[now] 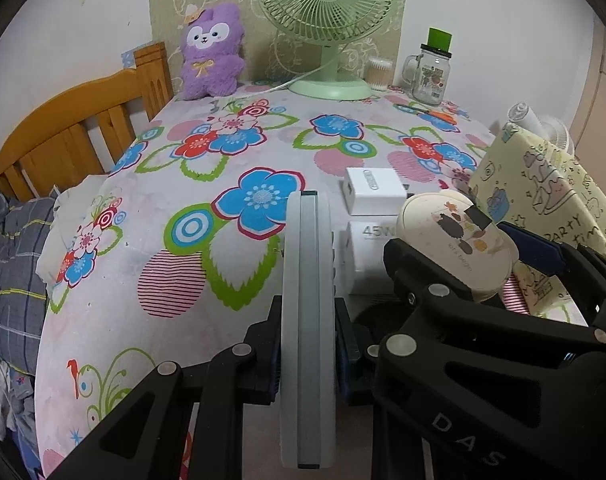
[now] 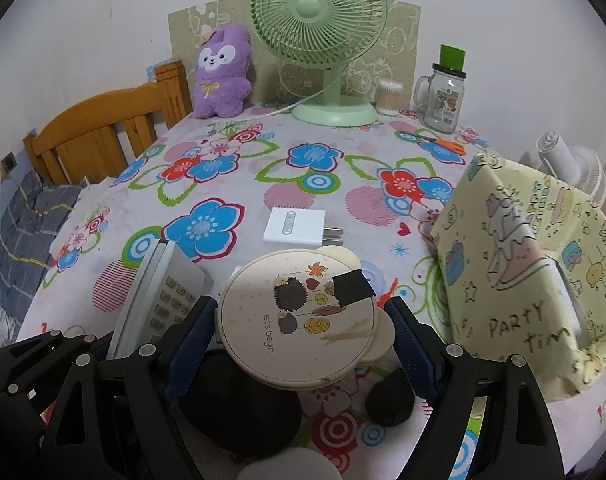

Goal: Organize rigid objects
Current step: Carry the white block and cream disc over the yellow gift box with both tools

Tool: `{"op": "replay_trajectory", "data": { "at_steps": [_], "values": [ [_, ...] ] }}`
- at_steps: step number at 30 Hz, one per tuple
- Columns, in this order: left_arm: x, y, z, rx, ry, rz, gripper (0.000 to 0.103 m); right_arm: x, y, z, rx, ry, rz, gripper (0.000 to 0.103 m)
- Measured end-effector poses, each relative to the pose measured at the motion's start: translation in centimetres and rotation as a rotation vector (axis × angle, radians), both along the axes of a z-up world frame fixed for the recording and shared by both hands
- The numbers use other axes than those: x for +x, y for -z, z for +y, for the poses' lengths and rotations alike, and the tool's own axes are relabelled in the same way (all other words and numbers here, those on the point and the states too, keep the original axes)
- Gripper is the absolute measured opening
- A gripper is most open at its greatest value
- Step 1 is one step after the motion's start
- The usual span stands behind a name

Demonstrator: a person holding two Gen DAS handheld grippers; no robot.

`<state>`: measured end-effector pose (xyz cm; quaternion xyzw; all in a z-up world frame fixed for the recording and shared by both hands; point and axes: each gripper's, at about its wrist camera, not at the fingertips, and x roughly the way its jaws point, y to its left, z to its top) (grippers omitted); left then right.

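Note:
My left gripper (image 1: 307, 356) is shut on a grey-white calculator (image 1: 307, 320), held on edge above the flowered tablecloth; its keys show in the right wrist view (image 2: 171, 300). My right gripper (image 2: 303, 320) is shut on a round cream case with a hedgehog print (image 2: 303, 316), held just right of the calculator; it also shows in the left wrist view (image 1: 459, 240). A white charger plug (image 2: 295, 227) lies on the cloth just beyond both, seen in the left wrist view (image 1: 373, 192) with a white "45W" box (image 1: 367, 256) below it.
A yellow cartoon-print box (image 2: 523, 272) stands at the right. At the back are a green fan (image 2: 323, 40), a purple plush (image 2: 221, 76), a cotton-swab jar (image 2: 390, 98), a glass mug jar (image 2: 443, 92) and orange scissors (image 2: 443, 143). A wooden headboard (image 2: 103, 136) is at left. Dark objects (image 2: 389, 398) lie under my right gripper.

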<state>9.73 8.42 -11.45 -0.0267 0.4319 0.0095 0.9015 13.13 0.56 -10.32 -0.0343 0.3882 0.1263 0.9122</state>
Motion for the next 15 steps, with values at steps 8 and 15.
{"op": "replay_trajectory", "data": {
  "at_steps": [8,15],
  "values": [
    [-1.1,-2.0,-1.2,0.005,0.015,-0.029,0.021,-1.3,-1.9,-1.4,0.005,0.025,-0.028,0.086],
    [-2.3,-3.7,-2.4,0.012,0.021,-0.052,0.021,-2.9,-4.0,-2.7,-0.005,0.036,-0.074,0.086]
  ]
}}
